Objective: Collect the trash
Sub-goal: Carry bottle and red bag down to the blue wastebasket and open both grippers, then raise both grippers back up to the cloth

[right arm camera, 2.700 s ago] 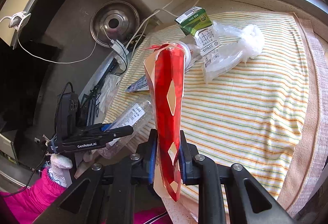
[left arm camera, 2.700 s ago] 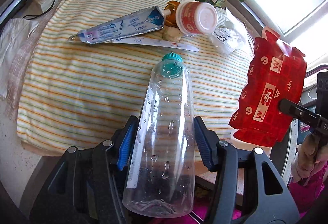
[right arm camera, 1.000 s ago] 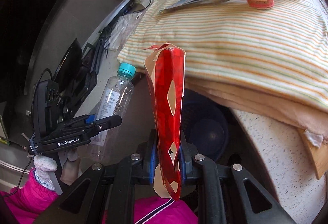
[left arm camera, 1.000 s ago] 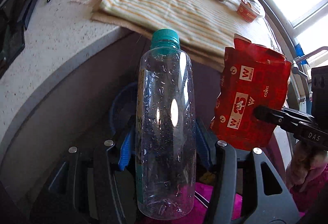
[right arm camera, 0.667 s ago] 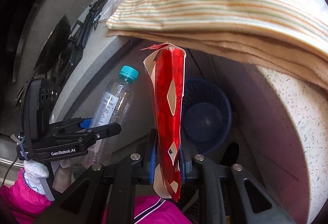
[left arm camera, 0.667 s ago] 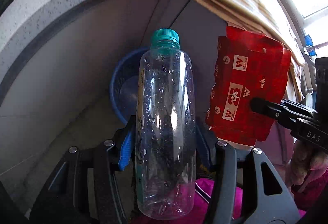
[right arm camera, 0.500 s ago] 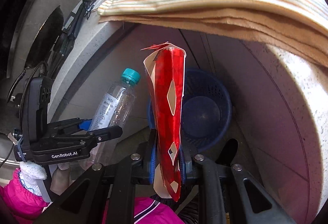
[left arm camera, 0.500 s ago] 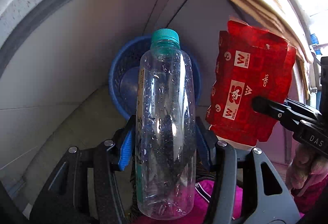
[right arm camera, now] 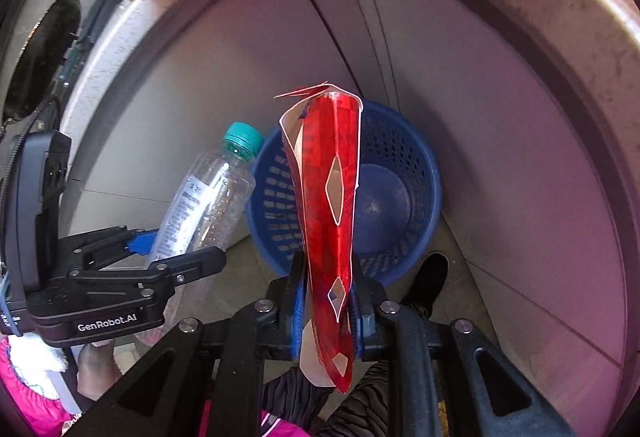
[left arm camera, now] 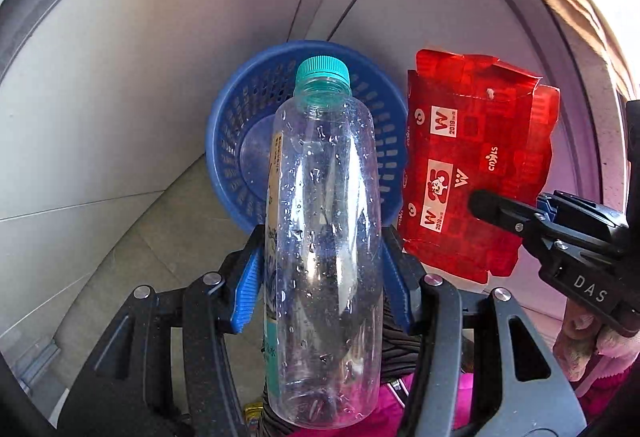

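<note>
Clear bottle (left arm camera: 324,237), frame centre, clamped by left gripper (left arm camera: 324,277); red wrapper (right arm camera: 332,205) pinched flat in right gripper (right arm camera: 328,301). Blue basket (left arm camera: 240,141) beyond both, apparently empty. Step: drop-off. Next: centre over rim, release.

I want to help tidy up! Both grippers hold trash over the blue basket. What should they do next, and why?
Probably lower a little more, then let go. The left gripper grips the bottle and the right gripper pinches the red wrapper, both pointing down at the basket, which looks empty. Its rim seems some way below, so dropping from closer should miss less.
</note>
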{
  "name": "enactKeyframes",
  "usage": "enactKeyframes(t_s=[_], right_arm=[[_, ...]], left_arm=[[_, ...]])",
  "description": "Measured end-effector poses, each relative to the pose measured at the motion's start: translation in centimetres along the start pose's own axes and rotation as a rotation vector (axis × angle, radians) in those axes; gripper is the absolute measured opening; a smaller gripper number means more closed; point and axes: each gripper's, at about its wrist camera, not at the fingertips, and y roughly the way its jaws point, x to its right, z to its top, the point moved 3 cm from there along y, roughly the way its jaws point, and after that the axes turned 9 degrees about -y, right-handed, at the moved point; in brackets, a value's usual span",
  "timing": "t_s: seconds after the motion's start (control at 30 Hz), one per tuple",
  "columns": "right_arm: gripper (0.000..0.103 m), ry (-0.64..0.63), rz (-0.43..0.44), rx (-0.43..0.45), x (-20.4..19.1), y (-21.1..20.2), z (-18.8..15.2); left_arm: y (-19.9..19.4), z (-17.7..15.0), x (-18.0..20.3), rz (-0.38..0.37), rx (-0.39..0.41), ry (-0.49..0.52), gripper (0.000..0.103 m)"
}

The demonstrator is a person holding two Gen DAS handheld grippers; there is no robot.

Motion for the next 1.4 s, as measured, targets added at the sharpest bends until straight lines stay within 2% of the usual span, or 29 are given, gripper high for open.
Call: enactKeyframes(t_s=[0.17, 0.27, 0.37, 0.5, 0.8, 0.93, 1.03, 1.2, 1.4], right_arm=[[0.020, 0.004, -0.019, -0.011, 0.2, 0.8, 0.9], [0.030, 0.003, -0.023, -0.011, -0.1, 1.0, 1.6], [0.032, 0.002, -0.032, -0.007, 0.1, 0.8, 1.4], [0.048, -0.012, -0.037, 0.005, 0.0, 0.4, 1.3], [0.048, -0.041, -0.025, 0.058, -0.7, -2.3, 1.8], [0.049, -0.049, -0.012, 0.094, -0.9, -4.2, 1.9], [0.054, -0.058, 0.002, 0.130, -1.1, -6.4, 2.0], [0.064, -0.076, 0.029, 0.215, -0.6, -10.0, 2.4], [0.072, -0.050, 0.031, 0.320, 1.1, -15.2, 2.6]], left_arm=[[0.2, 0.1, 0.6, 0.018, -0.003, 0.007, 0.055], [0.1, 0.1, 1.3, 0.026, -0.002, 0.016, 0.055], [-0.2, 0.2, 1.9, 0.041, 0.007, 0.026, 0.056], [-0.9, 0.6, 2.3, 0.044, 0.015, 0.021, 0.056], [-2.8, 1.4, 1.7, 0.046, 0.066, 0.025, 0.056], [-4.2, 1.9, 1.4, 0.025, 0.095, 0.029, 0.056], [-6.1, 2.3, 1.7, 0.010, 0.130, 0.037, 0.056], [-10.3, 3.5, 2.7, -0.009, 0.230, 0.050, 0.056], [-14.7, 5.3, 4.2, -0.072, 0.321, 0.056, 0.056]])
